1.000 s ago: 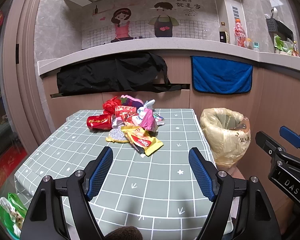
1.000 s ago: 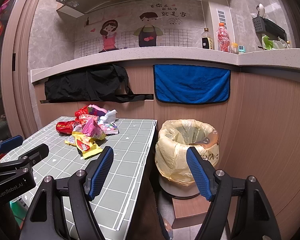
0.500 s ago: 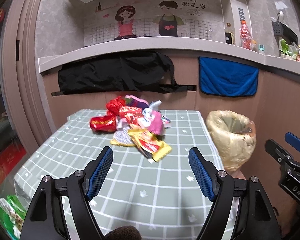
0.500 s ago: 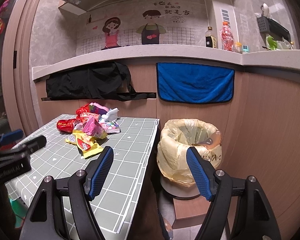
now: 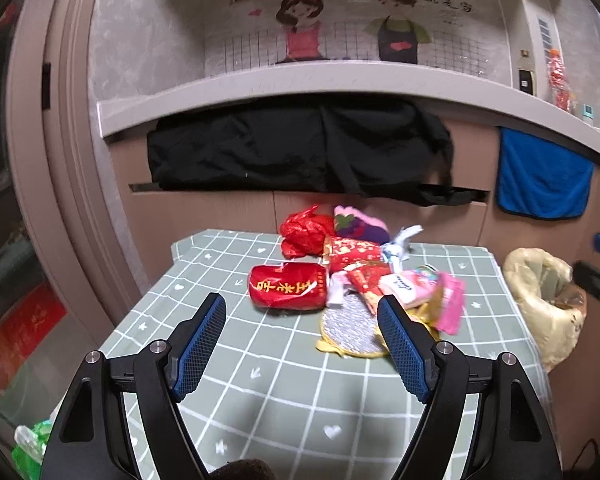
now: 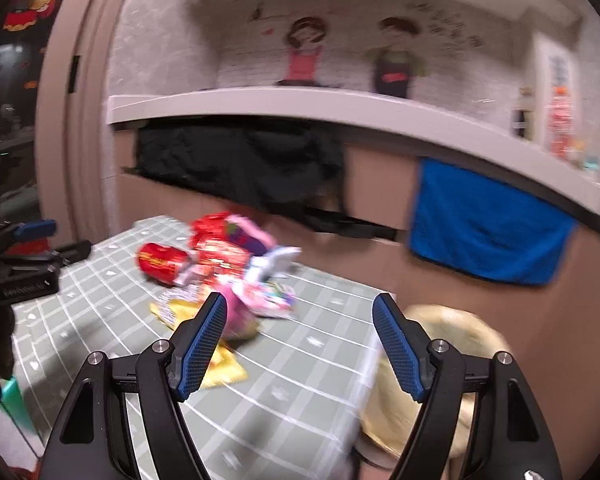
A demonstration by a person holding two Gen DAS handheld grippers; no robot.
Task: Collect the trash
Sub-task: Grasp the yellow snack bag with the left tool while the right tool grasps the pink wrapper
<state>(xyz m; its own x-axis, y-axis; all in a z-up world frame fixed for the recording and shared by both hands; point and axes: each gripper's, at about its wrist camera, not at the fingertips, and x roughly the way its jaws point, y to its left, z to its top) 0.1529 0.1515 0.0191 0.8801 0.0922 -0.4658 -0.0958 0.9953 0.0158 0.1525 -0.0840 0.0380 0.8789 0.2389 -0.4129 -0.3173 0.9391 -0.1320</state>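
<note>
Both hand-held grippers spread, empty — left hand-held gripper (image 5: 302,338) faces red can (image 5: 287,286) in wrapper pile (image 5: 380,280). Risk: can rolls off bench (image 5: 260,380), wrappers slip — miss bin (image 5: 548,300).

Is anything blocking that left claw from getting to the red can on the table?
Nothing visible does. The left gripper is open and empty, with only bare checked tablecloth between it and the crushed red can. The wrappers lie right of the can.

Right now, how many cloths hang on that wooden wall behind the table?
2: a black cloth behind the table, and a blue towel to its right, above the lined bin.
</note>
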